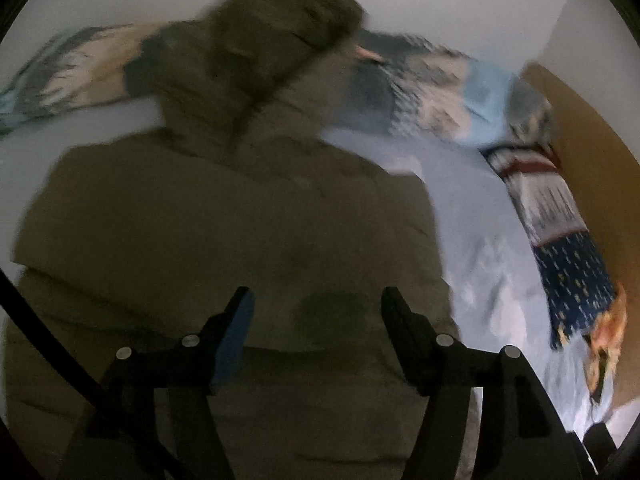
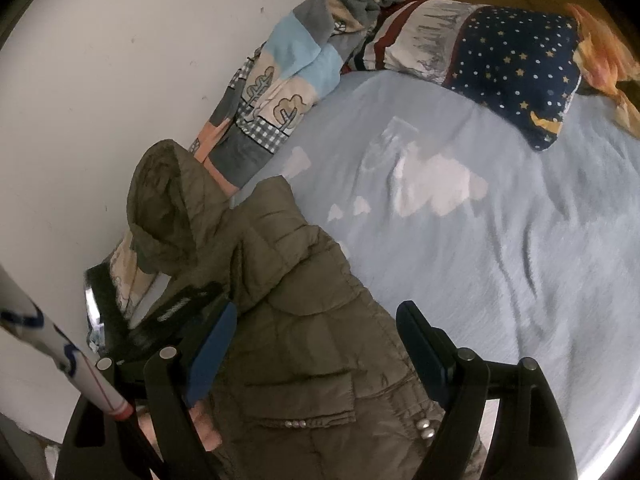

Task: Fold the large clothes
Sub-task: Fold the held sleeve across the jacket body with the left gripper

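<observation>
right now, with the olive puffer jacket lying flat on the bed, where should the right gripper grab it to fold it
Grip the jacket at its side edge by the blue sheet, coming in from the sheet side with the right gripper. That edge lies free and unobstructed, while the hood end is bunched against the patterned quilt. The padding looks thick, so keep the jaws wide.

You are looking at a quilted, matt olive jacket (image 2: 304, 320) with shiny metal snaps (image 2: 425, 429) at five o'clock. The pale bedsheet (image 2: 500, 240) is showing soft, creased cloth; the gripper fingers (image 1: 404, 320) are showing matt black plastic.
</observation>
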